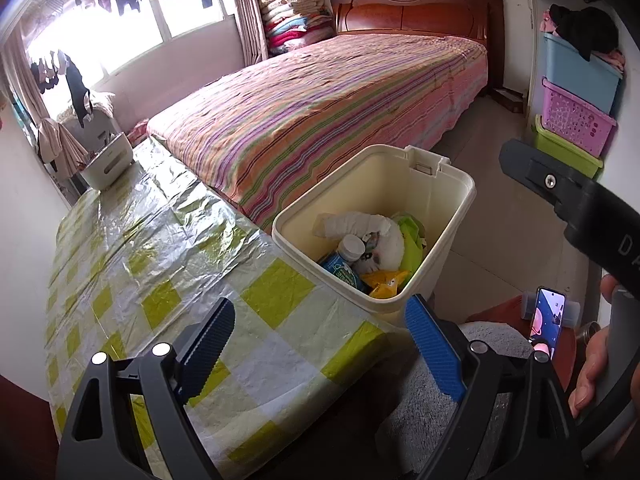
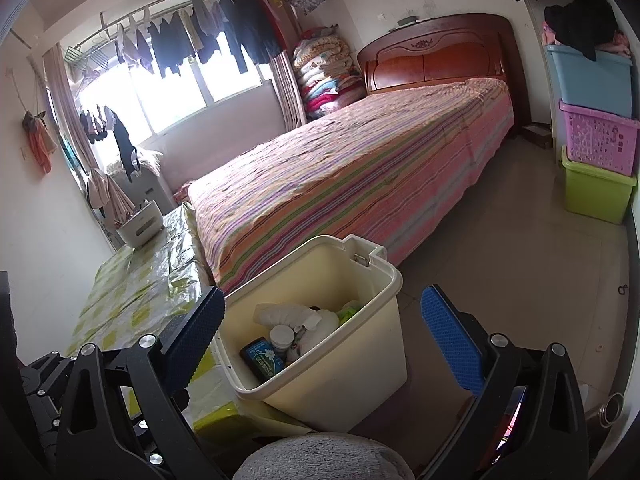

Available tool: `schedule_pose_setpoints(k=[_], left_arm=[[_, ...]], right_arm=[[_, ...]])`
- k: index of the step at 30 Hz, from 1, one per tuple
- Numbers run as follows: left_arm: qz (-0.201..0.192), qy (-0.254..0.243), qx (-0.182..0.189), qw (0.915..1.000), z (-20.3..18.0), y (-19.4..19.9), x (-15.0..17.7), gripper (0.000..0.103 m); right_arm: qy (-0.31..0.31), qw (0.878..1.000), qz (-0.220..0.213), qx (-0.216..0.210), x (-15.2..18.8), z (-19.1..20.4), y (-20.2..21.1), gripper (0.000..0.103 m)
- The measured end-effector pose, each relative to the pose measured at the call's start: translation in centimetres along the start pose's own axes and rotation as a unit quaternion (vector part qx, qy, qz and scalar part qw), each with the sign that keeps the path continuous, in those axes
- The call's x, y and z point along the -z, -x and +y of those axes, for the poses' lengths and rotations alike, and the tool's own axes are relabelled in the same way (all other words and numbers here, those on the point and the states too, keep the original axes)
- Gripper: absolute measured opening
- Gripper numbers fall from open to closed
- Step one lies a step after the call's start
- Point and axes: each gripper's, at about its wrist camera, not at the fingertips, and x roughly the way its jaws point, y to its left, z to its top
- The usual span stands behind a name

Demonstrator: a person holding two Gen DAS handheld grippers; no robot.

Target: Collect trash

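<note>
A cream trash bin [image 1: 448,216] stands on the floor between the table and the bed, also in the right wrist view [image 2: 352,364]. Inside lie white crumpled paper [image 1: 360,224], a small white-capped bottle [image 1: 350,246], a blue carton [image 1: 340,272], yellow wrappers [image 1: 386,282] and green trash [image 1: 412,240]. My left gripper [image 1: 320,344] is open and empty over the table's near edge, close to the bin. My right gripper [image 2: 324,336] is open and empty, above the bin's near side. Its body shows at the right of the left wrist view [image 1: 580,204].
A table with a green-checked plastic cover [image 1: 160,264] runs along the left wall, with a white caddy [image 1: 106,160] at its far end. A striped bed [image 1: 328,112] lies beyond. Stacked plastic crates [image 1: 576,120] stand right. A phone [image 1: 546,316] and a grey cushion [image 1: 436,408] sit near me.
</note>
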Motion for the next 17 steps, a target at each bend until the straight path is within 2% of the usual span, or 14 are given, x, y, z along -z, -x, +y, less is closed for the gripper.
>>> schedule_pose_setpoints(k=[10,17], left_arm=[[-0.005,-0.017,0.003,0.9998,-0.91,0.05,-0.13,0.085],[-0.006,-0.011,0.004,0.9999,-0.71,0.06,-0.10,0.085]], right_arm=[[-0.003,1.000,0.002,0.002,0.06,-0.38,-0.11,0.097],[-0.003,1.000,-0.001,0.005,-0.01,-0.32,0.18,0.097]])
